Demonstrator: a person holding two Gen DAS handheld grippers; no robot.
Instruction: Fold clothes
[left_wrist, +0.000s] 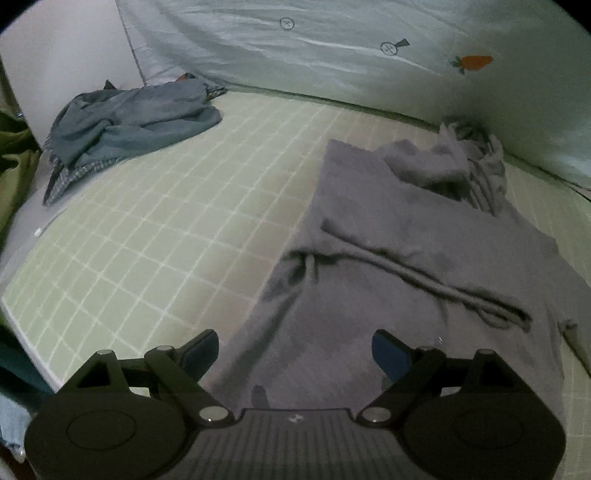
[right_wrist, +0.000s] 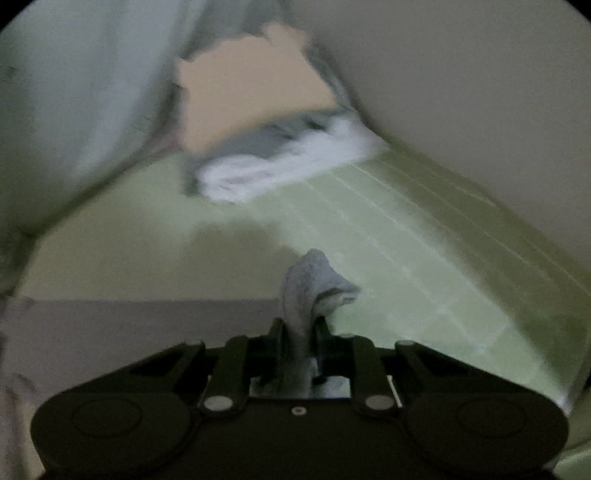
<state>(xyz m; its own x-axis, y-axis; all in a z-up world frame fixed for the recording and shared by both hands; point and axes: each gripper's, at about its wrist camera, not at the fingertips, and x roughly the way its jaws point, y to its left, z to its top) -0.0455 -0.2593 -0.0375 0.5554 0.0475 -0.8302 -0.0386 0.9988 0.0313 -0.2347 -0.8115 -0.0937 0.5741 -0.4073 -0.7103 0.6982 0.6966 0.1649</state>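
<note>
A grey sweater lies spread on the green checked bed sheet, creased across its middle, with bunched fabric at its far end. My left gripper is open and empty just above the sweater's near part. In the right wrist view, my right gripper is shut on a fold of grey fabric that sticks up between the fingers. A flat grey stretch of the sweater lies to its left. The right wrist view is blurred.
A crumpled blue-grey garment lies at the far left of the bed. A pale quilt with a carrot print stands along the back. A white and grey bundle of cloth lies further up the sheet.
</note>
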